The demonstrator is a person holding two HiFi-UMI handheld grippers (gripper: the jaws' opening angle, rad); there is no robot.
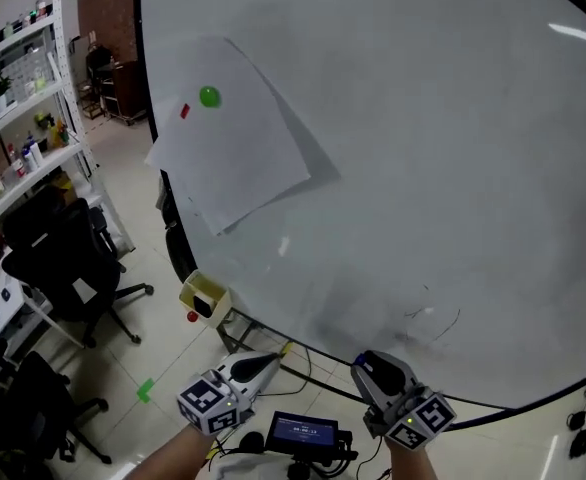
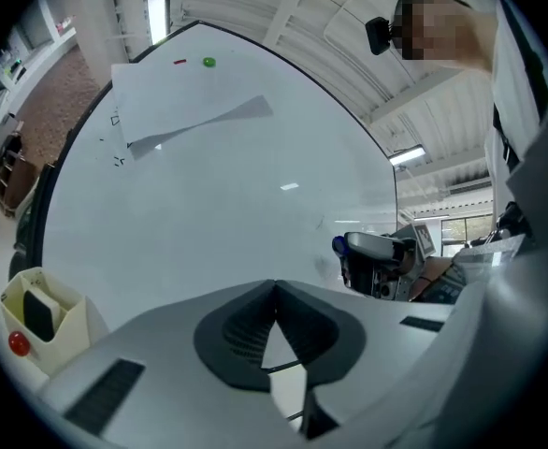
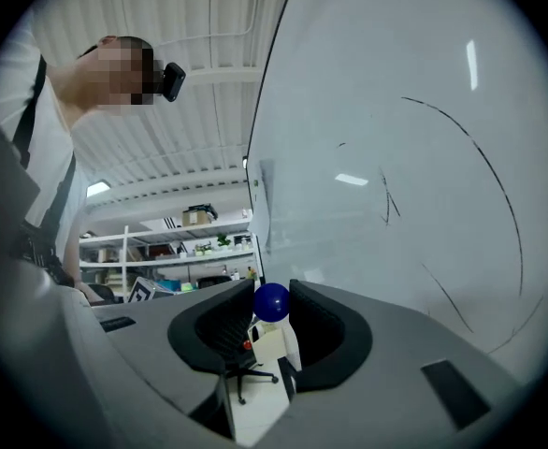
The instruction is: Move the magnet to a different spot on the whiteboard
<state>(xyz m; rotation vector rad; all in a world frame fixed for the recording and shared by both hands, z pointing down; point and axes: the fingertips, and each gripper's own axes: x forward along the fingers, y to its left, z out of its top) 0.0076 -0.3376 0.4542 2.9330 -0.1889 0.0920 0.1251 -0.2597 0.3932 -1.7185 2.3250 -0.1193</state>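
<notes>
In the head view, a big whiteboard fills most of the picture. Sheets of paper hang at its top left, with a green magnet and a small red magnet on them. A yellow box sits at the board's lower left edge. The left gripper and the right gripper are both low down, just under the board's bottom edge, side by side but apart. In the left gripper view, the jaws are pressed together at their tips with nothing between them, and the paper is far off across the board. In the right gripper view, the jaws squeeze a round blue magnet at their tips. The board stands close on the right, with thin dark pen lines on it.
</notes>
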